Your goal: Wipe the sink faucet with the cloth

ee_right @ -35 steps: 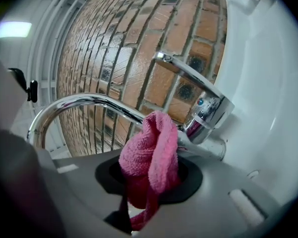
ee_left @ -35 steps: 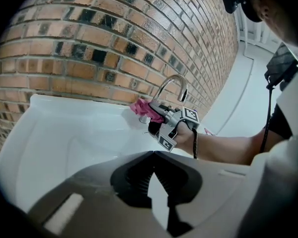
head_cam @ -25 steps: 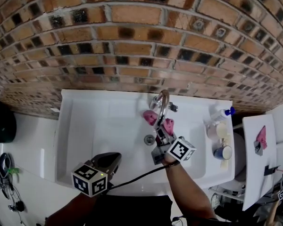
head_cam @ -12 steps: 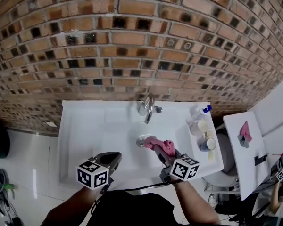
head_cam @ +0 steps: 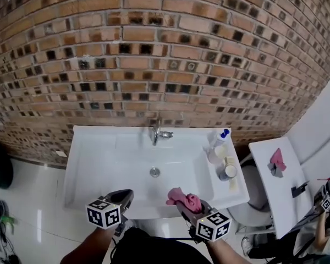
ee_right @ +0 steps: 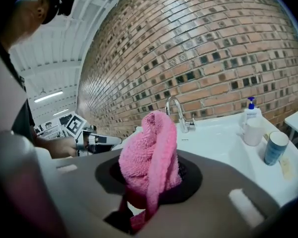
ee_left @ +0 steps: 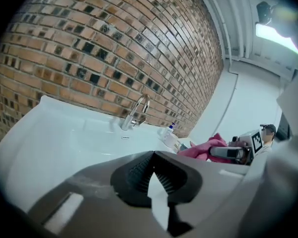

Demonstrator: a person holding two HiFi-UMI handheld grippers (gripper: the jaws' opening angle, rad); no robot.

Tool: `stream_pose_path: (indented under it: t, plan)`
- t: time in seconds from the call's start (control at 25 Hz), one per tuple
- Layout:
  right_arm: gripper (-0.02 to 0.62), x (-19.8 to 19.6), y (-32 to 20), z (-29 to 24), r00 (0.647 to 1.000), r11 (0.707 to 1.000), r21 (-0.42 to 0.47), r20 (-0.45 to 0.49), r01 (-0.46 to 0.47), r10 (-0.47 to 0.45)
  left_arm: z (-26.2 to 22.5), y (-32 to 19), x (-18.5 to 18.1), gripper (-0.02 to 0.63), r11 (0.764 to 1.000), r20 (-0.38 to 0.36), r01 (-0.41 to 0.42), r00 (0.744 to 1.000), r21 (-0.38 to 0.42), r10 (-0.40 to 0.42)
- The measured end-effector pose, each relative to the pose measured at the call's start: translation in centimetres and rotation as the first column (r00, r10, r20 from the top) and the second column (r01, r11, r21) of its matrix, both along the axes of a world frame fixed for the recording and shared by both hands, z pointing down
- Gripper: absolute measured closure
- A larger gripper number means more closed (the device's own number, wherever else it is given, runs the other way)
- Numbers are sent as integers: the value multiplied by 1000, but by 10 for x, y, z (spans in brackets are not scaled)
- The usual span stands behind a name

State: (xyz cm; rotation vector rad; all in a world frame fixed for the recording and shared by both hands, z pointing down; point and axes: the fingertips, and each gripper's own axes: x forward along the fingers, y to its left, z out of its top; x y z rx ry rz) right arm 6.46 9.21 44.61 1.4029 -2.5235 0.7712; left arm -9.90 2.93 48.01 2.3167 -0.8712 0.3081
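The chrome faucet (head_cam: 156, 132) stands at the back rim of the white sink (head_cam: 93, 158), against the brick wall; it also shows as the faucet (ee_right: 179, 112) and the faucet (ee_left: 135, 112). My right gripper (head_cam: 182, 201) is shut on the pink cloth (head_cam: 184, 198), held over the sink's front edge, well short of the faucet. The cloth (ee_right: 149, 157) stands bunched up between the jaws. My left gripper (head_cam: 122, 196) hangs at the front left of the sink, shut with nothing in it (ee_left: 151, 175).
A soap pump bottle (head_cam: 218, 138), a white cup (head_cam: 214, 154) and a blue cup (head_cam: 226, 172) stand on the sink's right ledge. The drain (head_cam: 154, 172) lies mid-basin. A white side table (head_cam: 280, 194) at the right holds another pink item (head_cam: 276, 161).
My right gripper has pulled back from the faucet to the sink's front edge with the cloth still in it. The head view has moved away from the wall.
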Motion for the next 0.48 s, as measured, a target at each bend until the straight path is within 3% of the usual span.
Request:
stream_pose_path:
  t: [0.24,0.48]
  plan:
    - [479,23,58,4,1000,1000,1,-7,-3,3,-5,41,21,600,1000,50,-8,999,30,6]
    - [480,44,94,2,999,1000,19,-34,-18,18,-9,60,19,600,998,71,35,997,50,-38]
